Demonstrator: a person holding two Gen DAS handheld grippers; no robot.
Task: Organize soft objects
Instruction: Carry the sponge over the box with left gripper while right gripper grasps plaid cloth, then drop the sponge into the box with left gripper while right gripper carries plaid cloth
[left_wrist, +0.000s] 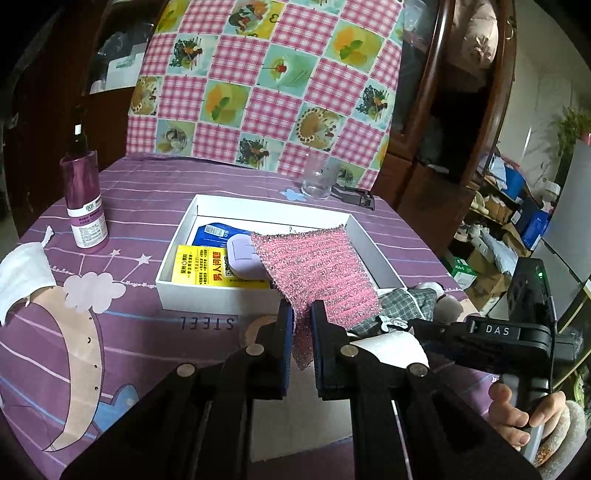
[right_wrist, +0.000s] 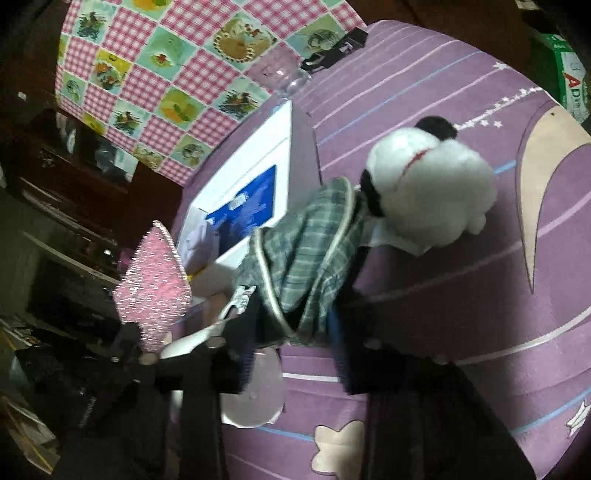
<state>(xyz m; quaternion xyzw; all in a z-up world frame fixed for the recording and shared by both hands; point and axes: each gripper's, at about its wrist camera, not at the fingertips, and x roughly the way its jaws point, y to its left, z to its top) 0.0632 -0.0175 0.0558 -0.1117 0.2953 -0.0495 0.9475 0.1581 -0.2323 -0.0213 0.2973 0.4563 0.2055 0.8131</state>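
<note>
In the left wrist view, the left gripper (left_wrist: 300, 332) pinches the lower corner of the pink scouring cloth (left_wrist: 317, 269) between its jaws, and the cloth slopes up over the near right part of the white box (left_wrist: 218, 297); because the hold is only on a corner, I think the cloth can slip out or fall across the box wall instead of inside it. In the right wrist view, the right gripper (right_wrist: 295, 341) stands with its jaws apart around the checked clothing of the plush dog (right_wrist: 424, 173), which lies on the purple tablecloth (right_wrist: 443, 295) just beside the white box. Whether the pads already press the fabric I cannot tell, and a grasp on loose cloth alone may let the heavy head hang and pull the toy free.
</note>
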